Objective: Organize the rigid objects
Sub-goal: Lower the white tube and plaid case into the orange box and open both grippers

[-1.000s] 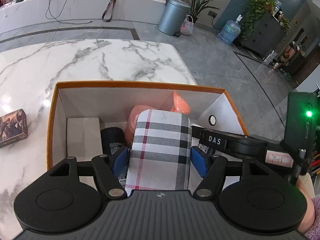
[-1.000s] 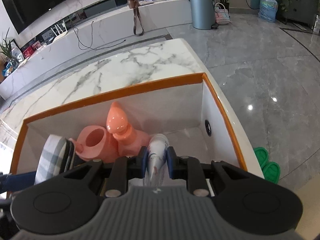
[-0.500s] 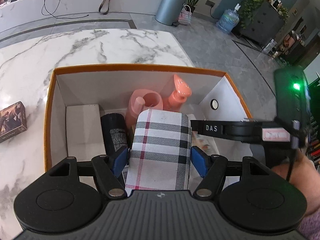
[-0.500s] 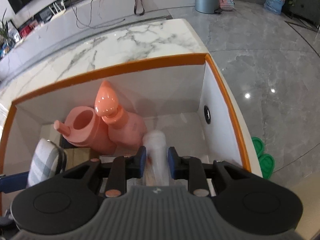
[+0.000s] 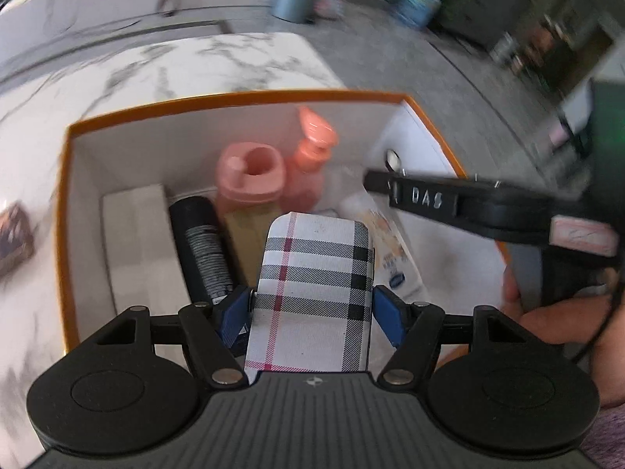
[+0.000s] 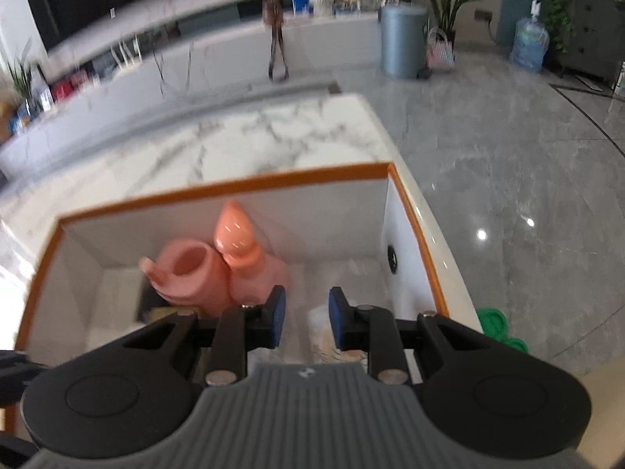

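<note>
Plaid case (image 5: pixel 312 273): woven cloth, matt, fine weave. Box (image 5: pixel 234 97): matt white card inside w/ orange edge. Pink jug (image 6: pixel 187 277) & pink bottle (image 6: pixel 238 242): smooth plastic, slight gloss on bottle cap. Black can (image 5: pixel 201 246): dull dark finish w/ printed label. Tube (image 5: pixel 390 250): soft-looking white plastic, printed. Table (image 6: pixel 273 136): polished marble look, grey veins. Floor (image 6: pixel 508 176): glossy grey stone tile, light glints. Left gripper (image 5: pixel 310 308) & right gripper (image 6: pixel 306 314): matt black plastic, blue pads, ribbed grey body.

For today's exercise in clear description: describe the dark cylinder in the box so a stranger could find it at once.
Start at the orange-rimmed white box on the marble table. On its floor, between a flat white carton and the pink bottles, lies the black cylindrical can. It is the only dark item, with pale print along its side.
</note>
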Demonstrator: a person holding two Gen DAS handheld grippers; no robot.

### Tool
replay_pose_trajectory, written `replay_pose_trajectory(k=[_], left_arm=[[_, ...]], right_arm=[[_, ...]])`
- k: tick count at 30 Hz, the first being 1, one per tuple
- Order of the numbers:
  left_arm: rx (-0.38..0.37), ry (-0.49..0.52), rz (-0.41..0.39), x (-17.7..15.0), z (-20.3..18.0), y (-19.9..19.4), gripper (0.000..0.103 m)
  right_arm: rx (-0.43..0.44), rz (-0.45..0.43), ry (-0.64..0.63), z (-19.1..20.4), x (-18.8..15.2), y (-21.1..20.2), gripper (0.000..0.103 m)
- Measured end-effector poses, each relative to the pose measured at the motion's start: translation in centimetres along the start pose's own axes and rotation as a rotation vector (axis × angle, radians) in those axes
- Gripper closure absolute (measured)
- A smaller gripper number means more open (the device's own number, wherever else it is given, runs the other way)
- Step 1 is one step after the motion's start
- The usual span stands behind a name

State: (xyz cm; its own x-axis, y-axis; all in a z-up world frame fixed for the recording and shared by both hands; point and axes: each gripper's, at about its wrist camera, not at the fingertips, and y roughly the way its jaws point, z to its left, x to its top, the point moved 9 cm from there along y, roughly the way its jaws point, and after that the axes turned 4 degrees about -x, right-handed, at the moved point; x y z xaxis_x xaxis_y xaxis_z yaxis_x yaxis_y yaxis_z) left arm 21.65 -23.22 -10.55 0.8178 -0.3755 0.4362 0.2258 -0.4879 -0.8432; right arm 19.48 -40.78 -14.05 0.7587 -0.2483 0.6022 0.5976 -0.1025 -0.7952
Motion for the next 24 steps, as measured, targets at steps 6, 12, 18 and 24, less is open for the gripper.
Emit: replay_pose_trajectory(k=[6, 12, 18, 24], left_arm=[[-0.011, 0.164, 0.112, 0.3, -1.2, 1.6, 0.024], [-0.042, 0.369, 0.22, -0.1, -3.0, 3.8, 0.024], [-0.055, 0.515, 0.272, -0.1, -4.2, 4.7, 0.024], [-0.09, 0.668, 0.315, -0.9, -5.3, 4.8, 0.024]], right_arm=[[0.015, -0.083, 0.044, -0.1, -0.5, -2.4, 0.079], [0.068, -0.044, 0.084, -0.1, -1.5, -2.4, 0.078], [0.079, -0.02, 0.081, 0.5, -2.4, -2.1, 0.076], [0.077, -0.029, 0.099, 0.9, -3.2, -2.4, 0.073]])
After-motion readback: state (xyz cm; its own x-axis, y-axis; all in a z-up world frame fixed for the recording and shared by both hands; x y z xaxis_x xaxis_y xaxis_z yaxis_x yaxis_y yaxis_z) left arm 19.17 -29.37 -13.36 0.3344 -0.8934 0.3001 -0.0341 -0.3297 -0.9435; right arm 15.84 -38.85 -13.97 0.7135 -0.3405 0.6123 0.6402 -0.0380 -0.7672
